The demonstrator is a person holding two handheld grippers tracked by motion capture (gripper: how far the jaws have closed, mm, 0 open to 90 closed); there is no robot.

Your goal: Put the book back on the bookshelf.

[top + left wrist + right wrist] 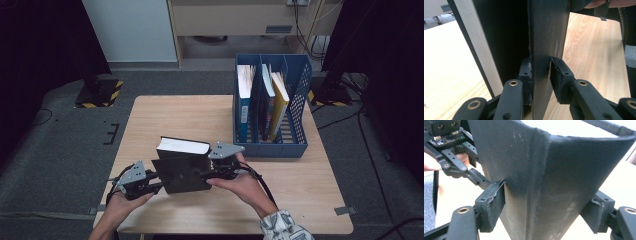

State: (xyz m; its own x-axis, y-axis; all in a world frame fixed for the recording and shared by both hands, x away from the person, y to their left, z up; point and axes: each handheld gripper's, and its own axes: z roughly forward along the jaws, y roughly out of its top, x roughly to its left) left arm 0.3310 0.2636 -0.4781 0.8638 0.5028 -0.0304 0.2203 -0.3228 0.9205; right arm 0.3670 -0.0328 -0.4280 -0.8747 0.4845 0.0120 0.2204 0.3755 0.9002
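Observation:
A thick black book (181,148) stands on the wooden table (165,115) near its front, pages up, with its dark front cover swung out toward me. My left gripper (159,186) comes in from the lower left. In the left gripper view the left gripper (540,67) is shut on the edge of that thin cover (546,30). My right gripper (207,174) is at the book's right side. In the right gripper view the right gripper (549,197) straddles the book's spine (536,157), a pad pressed on each side.
A blue file rack (300,85) holding several upright books stands at the table's back right, close behind the right hand. Bare tabletop stretches to the left and back of the black book. The table's front edge lies just under both hands.

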